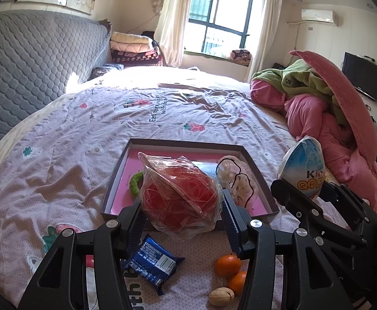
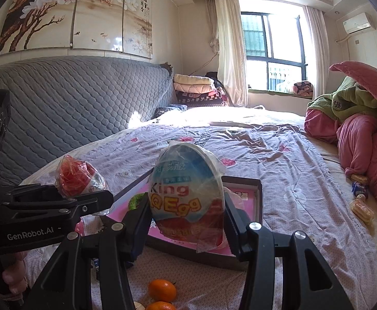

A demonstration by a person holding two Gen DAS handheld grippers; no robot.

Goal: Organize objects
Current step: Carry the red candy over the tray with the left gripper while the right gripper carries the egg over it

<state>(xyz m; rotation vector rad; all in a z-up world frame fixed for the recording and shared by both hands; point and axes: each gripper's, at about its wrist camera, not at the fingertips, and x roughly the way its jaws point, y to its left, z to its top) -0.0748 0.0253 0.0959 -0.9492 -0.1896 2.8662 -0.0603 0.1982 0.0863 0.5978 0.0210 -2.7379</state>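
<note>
My left gripper [image 1: 182,206] is shut on a clear plastic bag of red rubber bands [image 1: 179,193], held above the near edge of a shallow box with a pink floor [image 1: 121,180]. Inside the box lie a green ring [image 1: 136,184] and a white plush pouch [image 1: 236,180]. My right gripper [image 2: 187,206] is shut on a wrapped toy egg [image 2: 186,193], upright, in front of the box [image 2: 259,196]. The egg [image 1: 303,168] and right gripper [image 1: 302,191] show at the right of the left wrist view. The bag [image 2: 77,178] and left gripper [image 2: 80,196] show at the left of the right wrist view.
On the bedsheet near me lie a blue snack packet [image 1: 152,261], two oranges [image 1: 227,264] and a walnut [image 1: 220,295]. A pile of pink and green bedding [image 1: 325,108] fills the right side. Small snacks [image 2: 360,201] lie beside it. A grey padded headboard [image 2: 72,103] stands at the left.
</note>
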